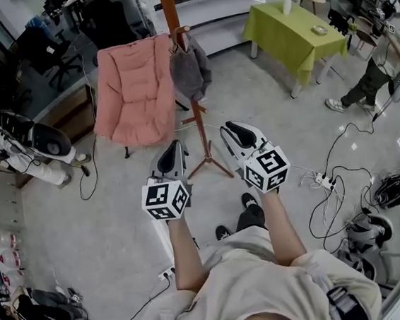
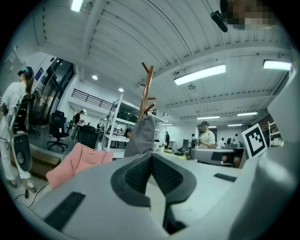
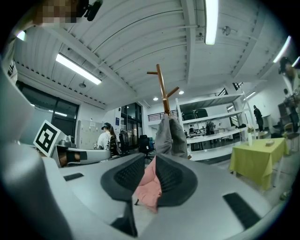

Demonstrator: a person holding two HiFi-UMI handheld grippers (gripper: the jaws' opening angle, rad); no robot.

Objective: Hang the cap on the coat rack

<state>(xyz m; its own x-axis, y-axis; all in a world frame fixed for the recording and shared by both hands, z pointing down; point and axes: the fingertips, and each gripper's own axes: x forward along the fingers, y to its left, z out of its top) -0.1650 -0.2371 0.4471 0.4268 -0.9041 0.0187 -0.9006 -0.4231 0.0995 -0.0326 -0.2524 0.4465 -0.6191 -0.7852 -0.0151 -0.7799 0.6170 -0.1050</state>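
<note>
A grey cap hangs from a peg of the wooden coat rack, which stands on the floor in front of me. Both grippers are held low and point at the rack, well short of the cap. My left gripper has its jaws together at the tips, with nothing in them. My right gripper stands open and empty. In the left gripper view the cap and rack rise just beyond the closed left gripper. In the right gripper view the cap hangs beyond the gap of the right gripper.
A pink padded chair stands left of the rack. A green-clothed table is at the back right. One person stands at the left and another at the right. Cables and a power strip lie on the floor to the right.
</note>
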